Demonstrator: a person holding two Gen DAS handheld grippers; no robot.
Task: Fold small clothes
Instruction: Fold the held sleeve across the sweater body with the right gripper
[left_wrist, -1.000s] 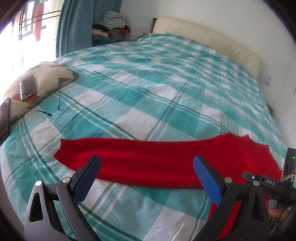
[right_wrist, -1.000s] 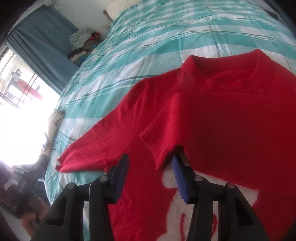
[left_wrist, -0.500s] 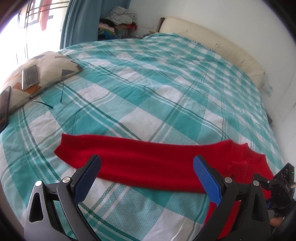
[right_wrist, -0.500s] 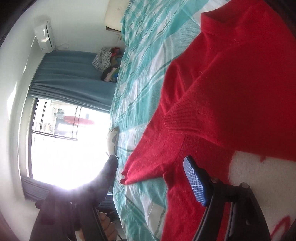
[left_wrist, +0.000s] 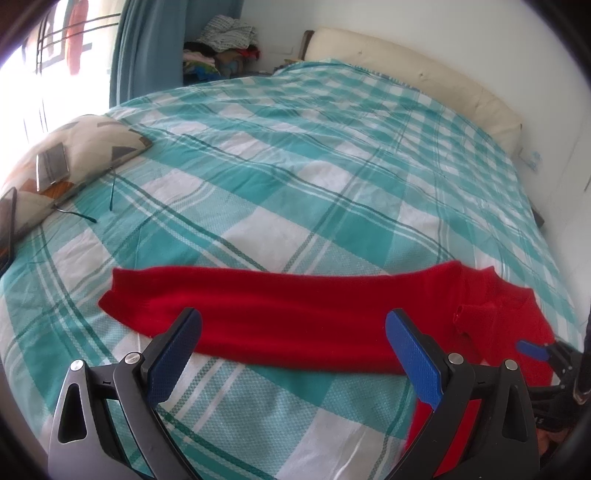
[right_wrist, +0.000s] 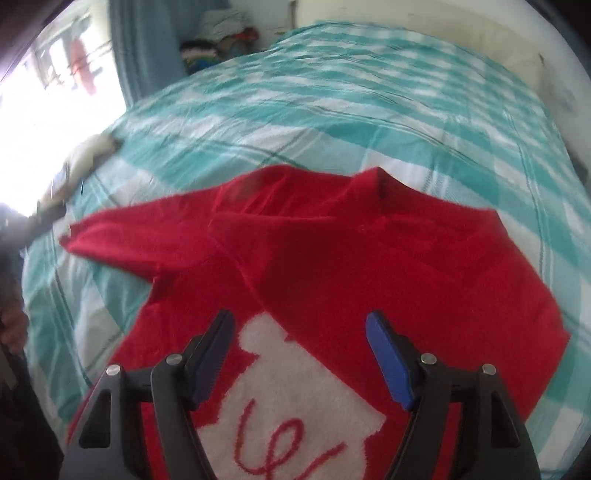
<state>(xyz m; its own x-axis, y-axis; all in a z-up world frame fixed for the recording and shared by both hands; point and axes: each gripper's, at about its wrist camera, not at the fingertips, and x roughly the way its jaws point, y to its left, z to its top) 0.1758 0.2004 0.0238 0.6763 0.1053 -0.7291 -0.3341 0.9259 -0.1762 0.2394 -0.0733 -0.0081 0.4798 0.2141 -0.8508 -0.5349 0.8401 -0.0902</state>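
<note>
A small red sweater (right_wrist: 369, 266) with a white patch (right_wrist: 295, 398) on its front lies flat on the checked bedspread (left_wrist: 295, 155). One sleeve is folded across its chest; the other sleeve (left_wrist: 258, 310) stretches out long to the left. My right gripper (right_wrist: 299, 350) hovers open above the white patch, nothing between its blue pads. Over the outstretched sleeve my left gripper (left_wrist: 293, 350) hangs wide open and holds nothing. The right gripper's blue pad (left_wrist: 532, 350) shows at the far right of the left wrist view.
A patterned pillow (left_wrist: 74, 155) with two phones on it lies at the bed's left edge, a thin cable beside it. A cream headboard (left_wrist: 424, 74) and a clothes pile (left_wrist: 225, 40) by the blue curtain stand at the back. A person's hand (right_wrist: 13, 325) is at the left.
My right gripper let go of the folded sleeve's cuff, opened wide, rolled upright and drew back over the white patch. The left gripper stayed put above the long sleeve.
</note>
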